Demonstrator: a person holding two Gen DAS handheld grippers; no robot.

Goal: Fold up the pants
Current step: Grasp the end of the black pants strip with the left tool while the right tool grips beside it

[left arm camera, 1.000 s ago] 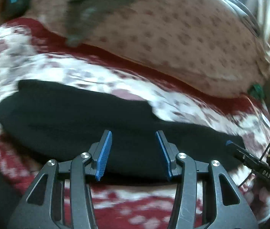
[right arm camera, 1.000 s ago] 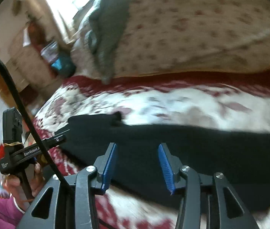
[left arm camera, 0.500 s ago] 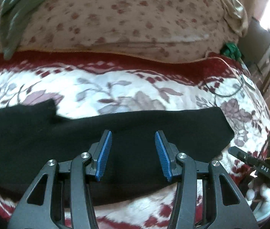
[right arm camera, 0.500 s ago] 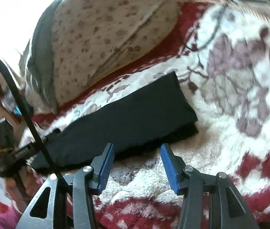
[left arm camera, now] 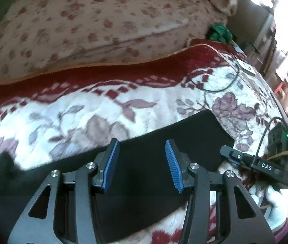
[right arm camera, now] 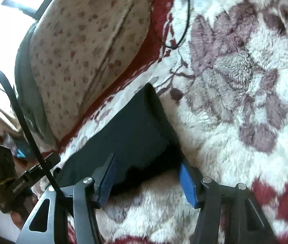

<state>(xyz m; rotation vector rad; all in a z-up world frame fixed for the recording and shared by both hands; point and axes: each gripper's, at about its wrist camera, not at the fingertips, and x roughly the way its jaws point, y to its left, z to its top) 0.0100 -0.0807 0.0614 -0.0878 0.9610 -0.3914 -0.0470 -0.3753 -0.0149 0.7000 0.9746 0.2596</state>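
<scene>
On the bed (left arm camera: 95,109), your right hand-held gripper (right arm camera: 147,180), jaws just opening, straddles the black pants (right arm camera: 127,136) leg end ungripped; next, close, fold across toward the left hand-held gripper (left arm camera: 141,166), half-open, empty.

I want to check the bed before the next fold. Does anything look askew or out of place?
Nothing stands out. The black folded pants lie flat on the fluffy red-and-white floral blanket. Only a thin black cable trails over the blanket beyond the pants, apart from them.
</scene>
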